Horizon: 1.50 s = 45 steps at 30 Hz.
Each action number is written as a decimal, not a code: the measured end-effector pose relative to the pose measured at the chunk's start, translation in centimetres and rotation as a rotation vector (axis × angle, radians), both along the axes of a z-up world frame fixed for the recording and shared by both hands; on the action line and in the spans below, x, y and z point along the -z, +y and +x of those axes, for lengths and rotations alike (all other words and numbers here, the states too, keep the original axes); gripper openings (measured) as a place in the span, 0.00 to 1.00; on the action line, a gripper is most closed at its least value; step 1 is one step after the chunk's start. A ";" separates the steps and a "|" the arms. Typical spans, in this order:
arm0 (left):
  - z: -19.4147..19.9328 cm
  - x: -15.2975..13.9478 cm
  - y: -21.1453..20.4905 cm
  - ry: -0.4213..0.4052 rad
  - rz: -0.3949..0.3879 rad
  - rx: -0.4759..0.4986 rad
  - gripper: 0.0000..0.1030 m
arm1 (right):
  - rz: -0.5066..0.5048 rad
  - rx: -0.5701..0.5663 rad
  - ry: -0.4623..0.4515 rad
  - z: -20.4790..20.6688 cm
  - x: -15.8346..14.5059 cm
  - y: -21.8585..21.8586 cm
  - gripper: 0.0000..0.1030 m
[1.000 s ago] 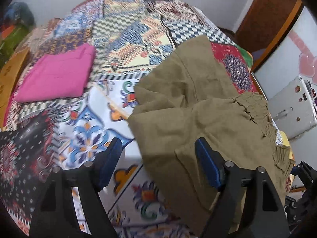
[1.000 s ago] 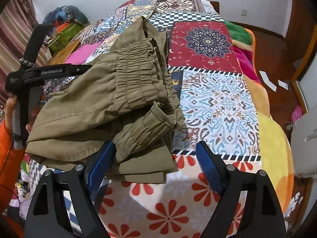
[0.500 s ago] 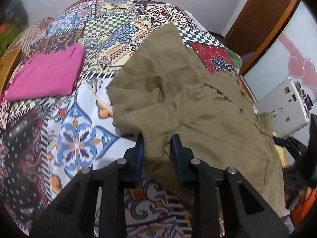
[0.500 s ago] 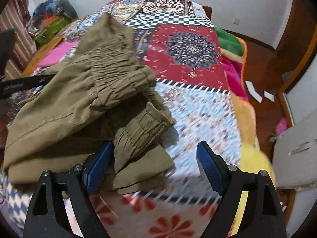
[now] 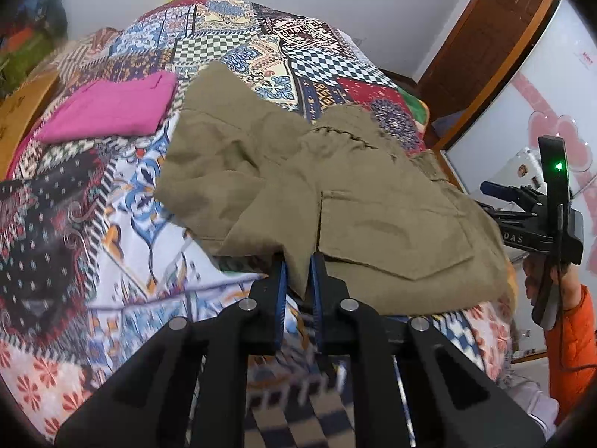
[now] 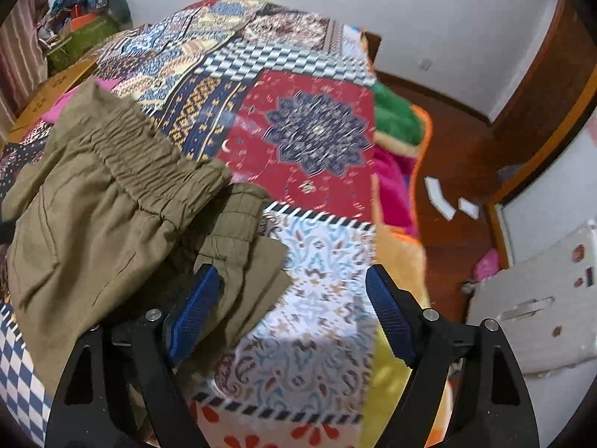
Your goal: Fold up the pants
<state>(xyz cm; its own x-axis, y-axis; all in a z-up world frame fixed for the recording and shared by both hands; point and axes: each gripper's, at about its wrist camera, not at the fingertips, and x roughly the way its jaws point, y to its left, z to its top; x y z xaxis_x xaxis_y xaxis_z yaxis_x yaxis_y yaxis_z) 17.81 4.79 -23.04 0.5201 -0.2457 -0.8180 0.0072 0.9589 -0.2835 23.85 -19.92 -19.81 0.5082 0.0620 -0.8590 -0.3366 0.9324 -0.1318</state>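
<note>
Olive-green pants (image 5: 335,186) lie bunched on a patchwork quilt (image 5: 123,201). My left gripper (image 5: 298,265) is shut on the near edge of the pants and holds that fold lifted off the quilt. In the right wrist view the pants (image 6: 112,201) fill the left side, with the elastic waistband (image 6: 141,156) on top. My right gripper (image 6: 294,295) is open; its left finger (image 6: 194,310) lies against a cuffed fold of the pants, its right finger over bare quilt. The right gripper also shows at the right edge of the left wrist view (image 5: 537,220).
A folded pink garment (image 5: 112,108) lies on the quilt at the far left. The quilt's right edge (image 6: 403,231) drops to a wooden floor with white paper scraps (image 6: 440,194). A white appliance (image 6: 541,298) stands at the right. Clutter (image 6: 82,18) sits at the back left.
My left gripper went from open to shut on the pants' near edge and lifted it. My right gripper stayed open and shifted left along the pants.
</note>
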 end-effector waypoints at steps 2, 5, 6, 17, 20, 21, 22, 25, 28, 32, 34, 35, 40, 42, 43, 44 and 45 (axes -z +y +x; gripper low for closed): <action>-0.8 -0.3 -0.2 0.002 -0.014 0.001 0.11 | -0.009 0.004 -0.026 -0.6 -0.8 -0.2 0.75; -2.1 -1.0 -1.1 -0.010 -0.002 0.017 0.10 | -0.026 0.009 -0.068 -1.6 -2.4 -0.7 0.75; -2.7 -1.2 -1.5 -0.012 0.001 0.028 0.09 | -0.023 0.012 -0.075 -1.8 -2.9 -0.9 0.75; -6.5 -4.6 -2.0 -0.087 0.058 0.063 0.00 | 0.124 -0.034 -0.114 -5.9 -6.4 0.9 0.77; -5.4 -5.5 -1.1 -0.125 0.095 0.043 0.09 | 0.189 -0.069 -0.094 -7.0 -6.2 2.3 0.77; -4.9 -5.5 -0.9 -0.125 0.106 0.038 0.20 | 0.207 -0.082 -0.081 -7.3 -6.0 2.8 0.77; -4.1 -5.2 -0.5 -0.118 0.118 0.030 0.32 | 0.218 -0.094 -0.066 -7.6 -5.5 3.3 0.77; -2.0 -3.8 0.6 -0.072 0.118 0.027 0.35 | 0.191 -0.120 -0.027 -8.1 -3.7 4.5 0.77; -0.5 -1.8 0.9 -0.019 0.133 0.037 0.36 | 0.131 -0.124 0.025 -7.6 -1.0 4.8 0.77; 0.3 0.3 0.8 0.017 0.124 0.051 0.36 | 0.195 -0.092 0.084 -6.2 0.5 3.3 0.77; 0.5 1.0 0.6 0.024 0.124 0.053 0.36 | 0.208 -0.086 0.098 -5.2 0.8 2.8 0.77; 0.5 1.2 0.5 0.026 0.120 0.050 0.36 | 0.205 -0.087 0.101 -5.0 1.0 2.8 0.77; 0.3 1.6 0.9 0.027 0.086 0.022 0.39 | 0.155 -0.111 0.094 -4.3 1.3 3.0 0.78; 0.2 1.7 1.2 0.030 0.076 0.007 0.41 | 0.163 -0.112 0.109 -3.9 1.3 2.8 0.78; 0.1 1.6 1.4 0.033 0.086 -0.004 0.44 | 0.168 -0.113 0.117 -4.0 1.2 2.7 0.78; -0.1 1.4 1.6 0.034 0.094 -0.014 0.45 | 0.172 -0.116 0.125 -4.1 1.1 2.6 0.78; -0.4 1.2 2.1 0.034 0.091 -0.022 0.46 | 0.172 -0.122 0.129 -4.1 0.9 2.5 0.78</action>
